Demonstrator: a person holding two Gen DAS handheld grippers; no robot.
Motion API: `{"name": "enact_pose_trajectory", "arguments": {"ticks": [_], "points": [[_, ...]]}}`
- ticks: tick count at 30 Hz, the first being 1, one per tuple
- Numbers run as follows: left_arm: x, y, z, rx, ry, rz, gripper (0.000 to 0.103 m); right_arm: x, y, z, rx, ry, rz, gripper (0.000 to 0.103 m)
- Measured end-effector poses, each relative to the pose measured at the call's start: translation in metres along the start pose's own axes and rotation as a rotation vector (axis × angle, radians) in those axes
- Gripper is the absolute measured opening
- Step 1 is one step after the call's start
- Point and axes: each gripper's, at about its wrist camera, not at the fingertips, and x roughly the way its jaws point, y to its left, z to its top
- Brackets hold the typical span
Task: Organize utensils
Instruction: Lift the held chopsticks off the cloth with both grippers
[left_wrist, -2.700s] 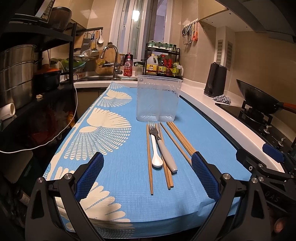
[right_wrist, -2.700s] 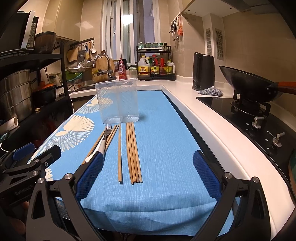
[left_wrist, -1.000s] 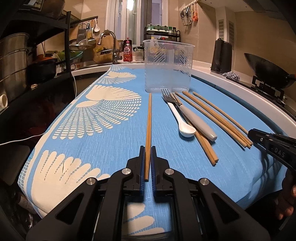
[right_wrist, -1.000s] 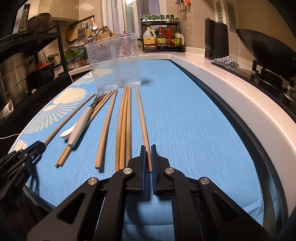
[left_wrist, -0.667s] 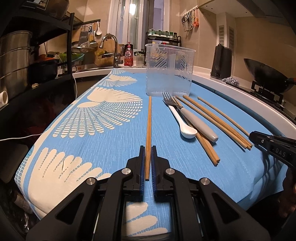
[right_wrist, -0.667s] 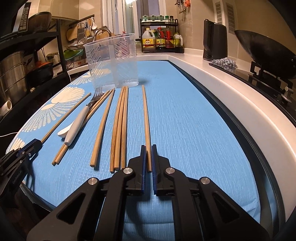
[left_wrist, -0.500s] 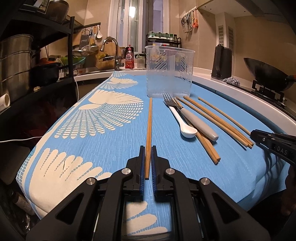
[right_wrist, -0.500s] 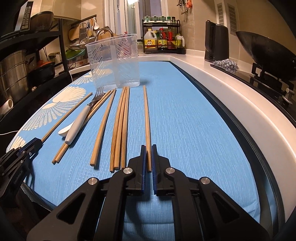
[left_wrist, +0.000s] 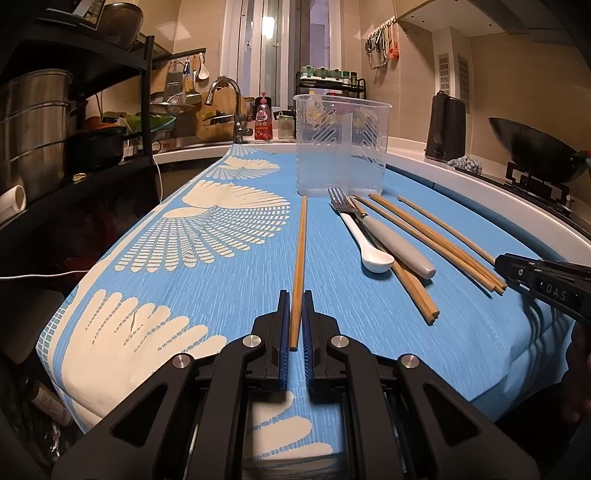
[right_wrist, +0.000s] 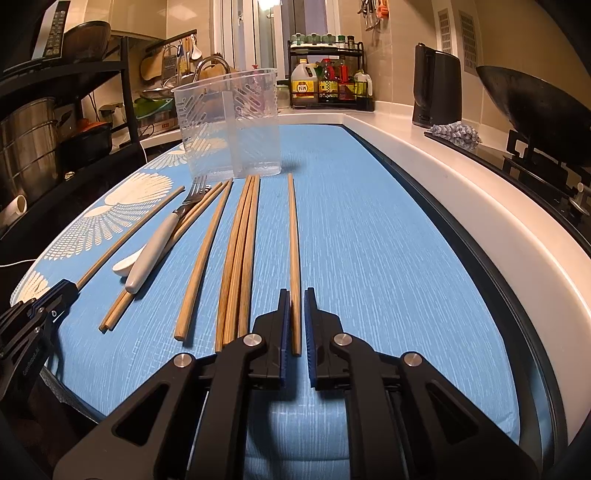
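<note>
Blue tablecloth (left_wrist: 369, 317) printed with white fans, spread over a counter (right_wrist: 461, 173). Near its far end, upright on the cloth, a clear plastic holder (left_wrist: 341, 144). Just in front of the holder, lying flat: a fork (left_wrist: 376, 229) with a pale handle, beside a white spoon (left_wrist: 365, 243), over two chopsticks (left_wrist: 413, 291). Left of the fork, a single chopstick (left_wrist: 300, 251); right of the fork, four more sticks (right_wrist: 240, 254), then one apart (right_wrist: 293, 243).
</note>
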Motion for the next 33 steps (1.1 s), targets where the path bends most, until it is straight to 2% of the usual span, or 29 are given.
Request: {"name": "enact_pose_trajectory", "arguments": {"ticks": [33], "points": [[0.0032, 0.0004, 0.0039, -0.005, -0.001, -0.005, 0.006, -0.0055, -0.0022, 0.0037, 0.026, 0.006, -0.015, 0.005]]}}
